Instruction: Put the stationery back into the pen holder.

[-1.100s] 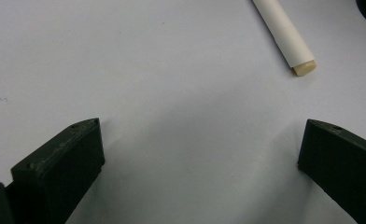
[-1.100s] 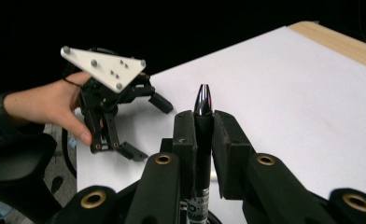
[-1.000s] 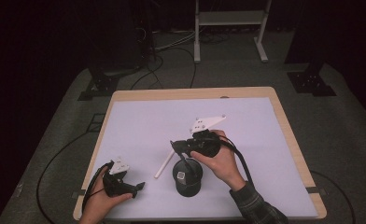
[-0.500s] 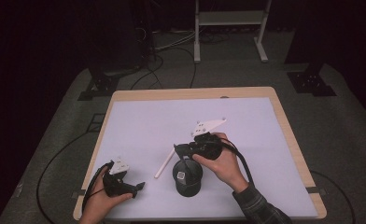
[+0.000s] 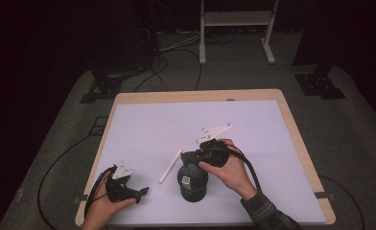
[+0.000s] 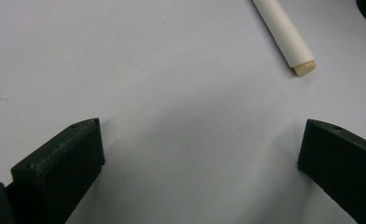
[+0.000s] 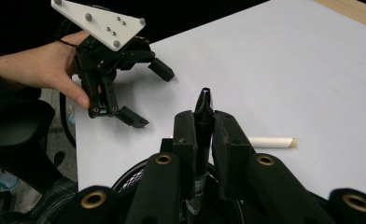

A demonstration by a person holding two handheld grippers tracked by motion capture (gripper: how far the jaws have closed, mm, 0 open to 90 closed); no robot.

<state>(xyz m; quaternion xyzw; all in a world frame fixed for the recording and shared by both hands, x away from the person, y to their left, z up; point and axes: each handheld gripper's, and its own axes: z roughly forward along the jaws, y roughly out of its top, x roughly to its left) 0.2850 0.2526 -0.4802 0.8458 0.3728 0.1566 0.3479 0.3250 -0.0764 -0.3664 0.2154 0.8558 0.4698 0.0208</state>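
The white table (image 5: 143, 124) looks the same as one second ago. On it, near the front edge, the black round pen holder (image 5: 192, 183) stands in the same place. The right gripper (image 5: 192, 155) has shifted only a little; its jaws are closed tight on a black pen (image 7: 203, 122), held just above the holder. The left gripper (image 5: 140, 192) rests in its old place at the front left corner, jaws wide apart and empty. The white pen (image 5: 170, 165) lies unmoved, just left of the holder.
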